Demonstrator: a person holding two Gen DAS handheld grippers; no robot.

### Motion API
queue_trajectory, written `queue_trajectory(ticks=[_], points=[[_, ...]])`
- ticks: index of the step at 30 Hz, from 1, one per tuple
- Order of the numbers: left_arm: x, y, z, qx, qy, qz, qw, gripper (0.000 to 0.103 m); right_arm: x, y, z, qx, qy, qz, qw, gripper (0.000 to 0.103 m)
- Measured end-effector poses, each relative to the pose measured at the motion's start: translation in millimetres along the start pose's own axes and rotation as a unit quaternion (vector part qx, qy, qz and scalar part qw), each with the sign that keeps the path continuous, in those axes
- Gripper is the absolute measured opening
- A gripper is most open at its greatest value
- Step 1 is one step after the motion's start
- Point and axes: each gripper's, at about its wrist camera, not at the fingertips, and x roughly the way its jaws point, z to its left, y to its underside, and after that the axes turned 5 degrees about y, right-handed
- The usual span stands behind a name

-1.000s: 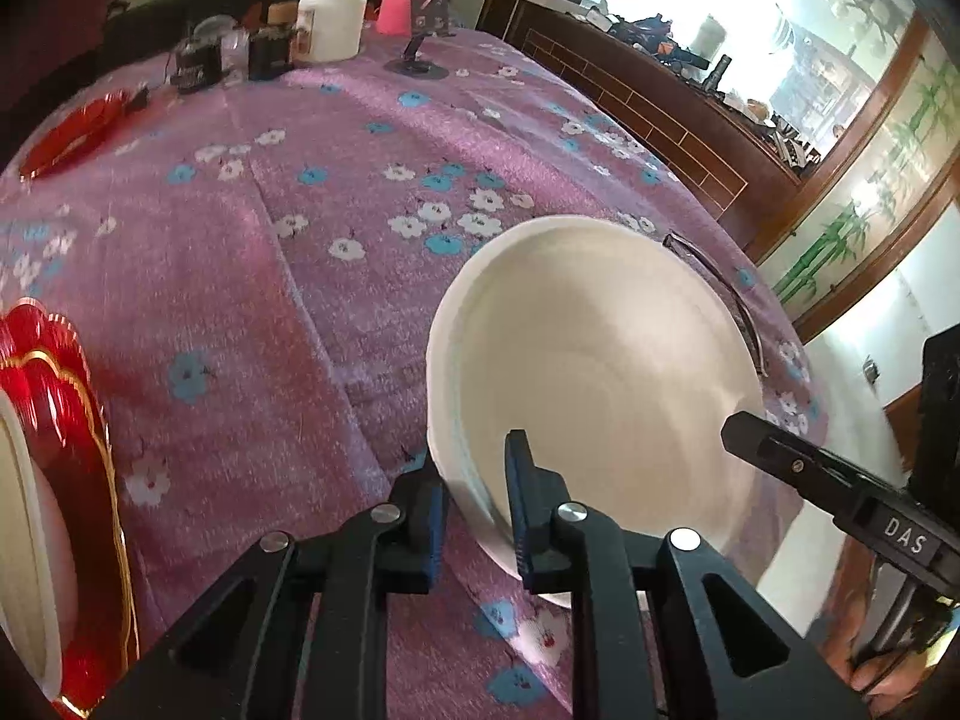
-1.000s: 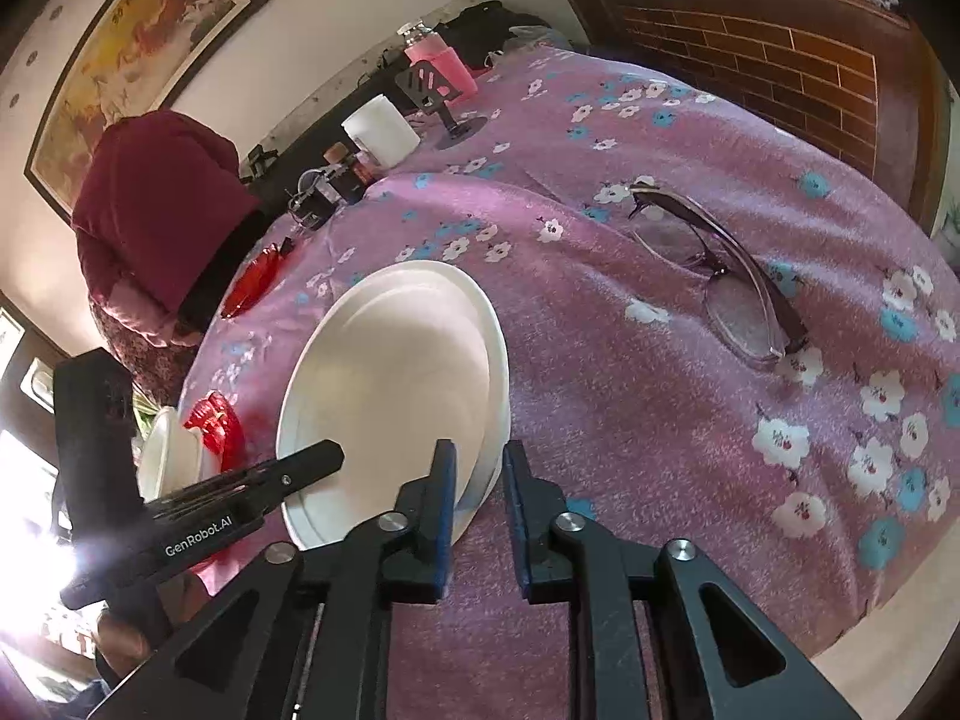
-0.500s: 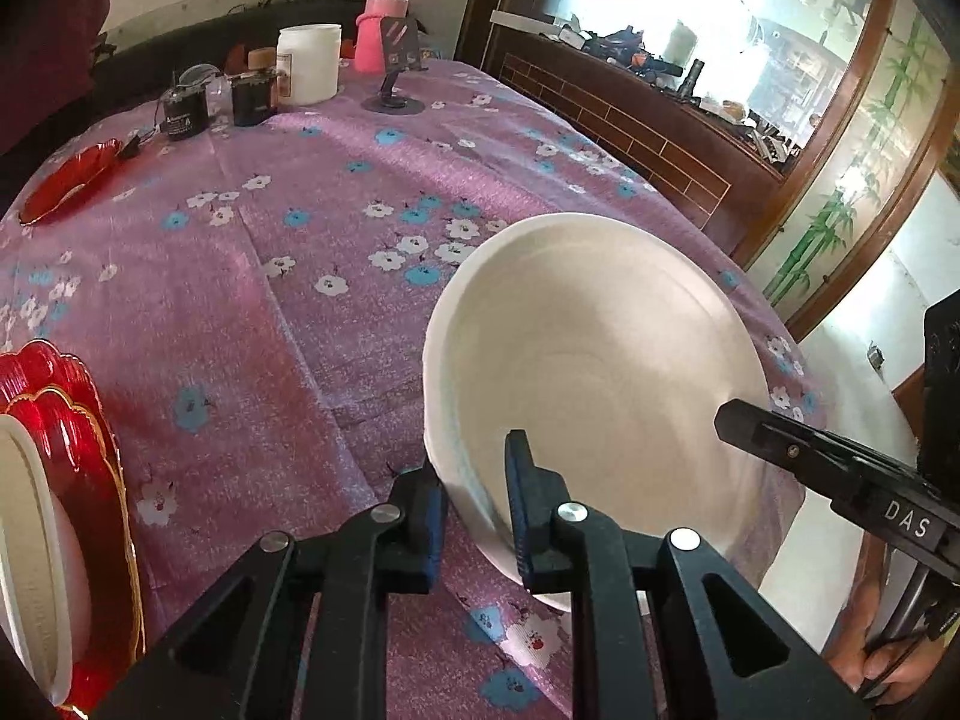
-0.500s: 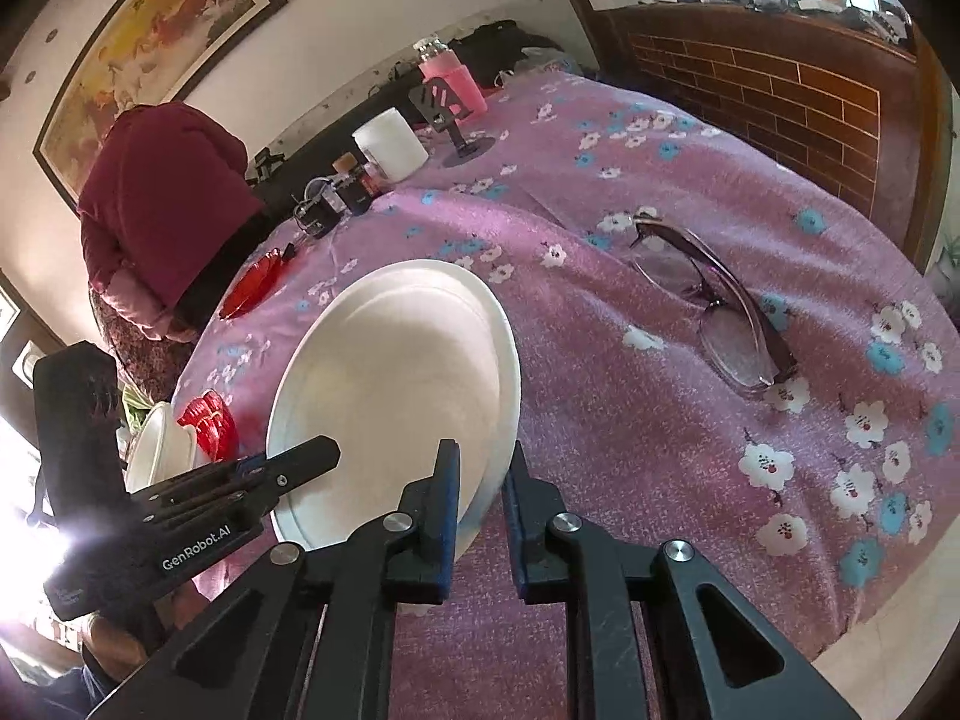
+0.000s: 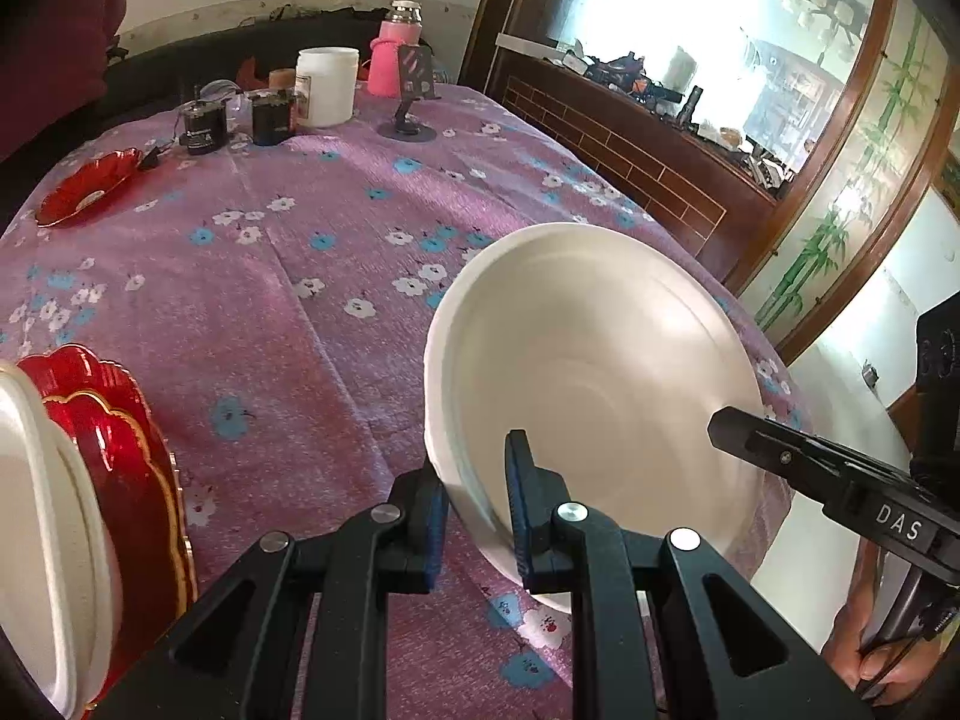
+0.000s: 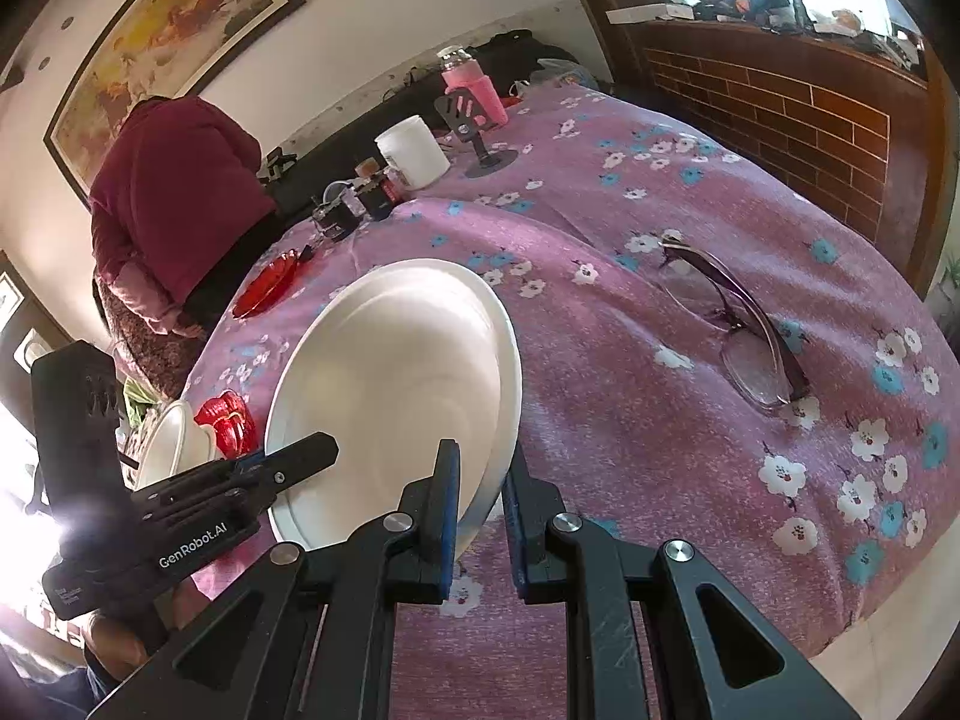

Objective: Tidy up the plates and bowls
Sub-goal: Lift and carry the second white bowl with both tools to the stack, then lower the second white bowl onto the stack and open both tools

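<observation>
Left tool (image 5: pixel 474 501) clenched on round white plate's (image 5: pixel 591 372) rim | right tool (image 6: pixel 483 495) has just closed, gripping opposite rim | we hold plate tilted above purple flowered bench (image 5: pixel 288 324), near its edge

**Two readable markings, both on the grippers**

The left wrist view showed white capitals "DAS" on the black side of the right gripper (image 5: pixel 744 435), which reached in from the right edge. The right wrist view showed "GenRobot.AI" in white along the black body of the left gripper (image 6: pixel 321 450), with smaller white print below it too small to read. The white jar (image 5: pixel 327 86) at the far end of the worktop carried a label that could not be read.
</observation>
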Motion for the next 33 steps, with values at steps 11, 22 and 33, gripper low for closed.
queue_trajectory(ticks=[11,22,33], points=[[-31,-3,16,-0.015,-0.005,-0.029,0.9994,0.017,-2,-11,30,-0.03,-0.013,-0.003,0.999,0.015],[-87,-3,50,-0.044,-0.012,-0.073,0.9963,0.017,-11,-25,89,-0.085,-0.045,-0.012,0.995,0.015],[-149,25,102,-0.09,-0.051,-0.11,0.9885,0.017,1,-16,165,-0.145,-0.102,0.006,0.984,0.015]])
